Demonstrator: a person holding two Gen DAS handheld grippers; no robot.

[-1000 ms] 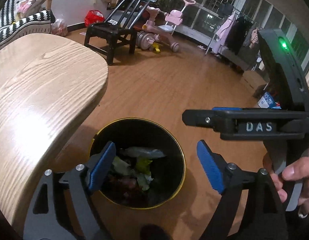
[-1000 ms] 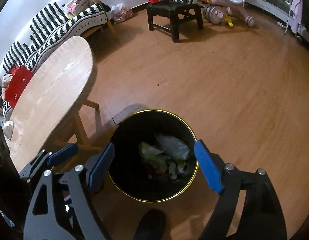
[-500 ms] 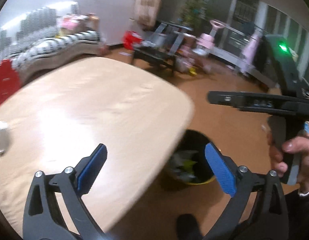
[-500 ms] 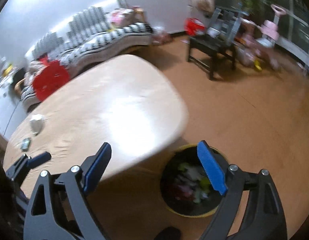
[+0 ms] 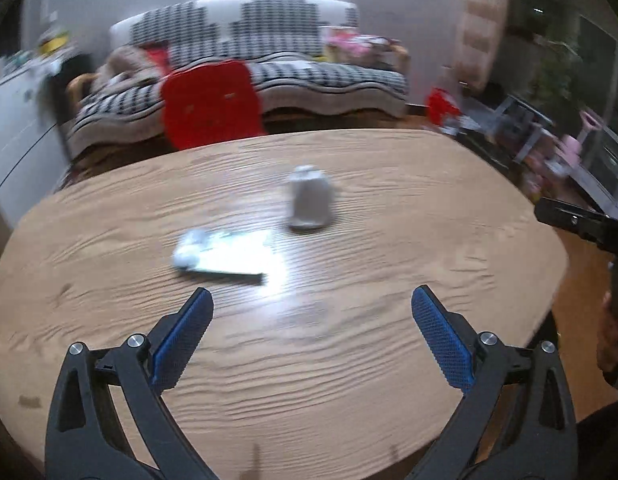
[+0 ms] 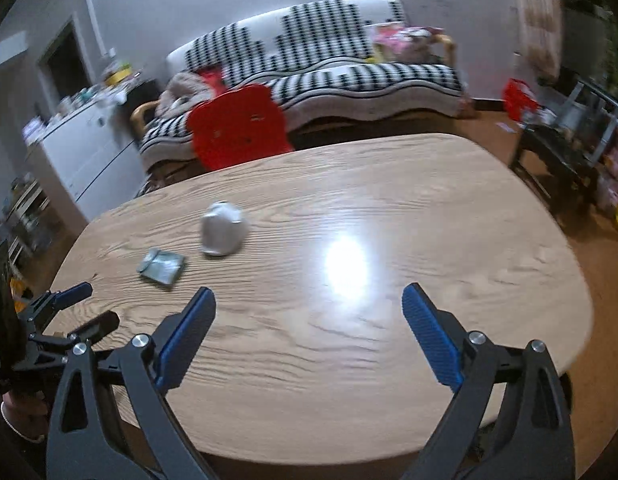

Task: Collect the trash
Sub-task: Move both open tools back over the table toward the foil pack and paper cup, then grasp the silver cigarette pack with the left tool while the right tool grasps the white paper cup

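The left gripper [image 5: 311,320] is held wide open over the lower middle of the left wrist frame, and nothing is seen between its blue pads [image 5: 181,340]. The right gripper [image 6: 309,320] is likewise empty in the lower middle of its own frame, with its jaws opening wider. Both are held above a pale wooden counter [image 5: 389,360]. Two pieces of trash are left on it: a crumpled white wad [image 5: 310,197], seen just above centre in the left wrist frame, and a flat shiny wrapper [image 5: 225,254], seen left of centre, below and near the wad but apart from it. In the right wrist frame the wad [image 6: 223,229] and the wrapper [image 6: 161,267] are placed in the left half, with the left gripper [image 6: 61,320] visible at the lower left edge. A red chair [image 6: 237,126] is seen beyond the counter's far edge, with a black-and-white striped sofa [image 6: 349,76] behind it. Both frames are blurred.
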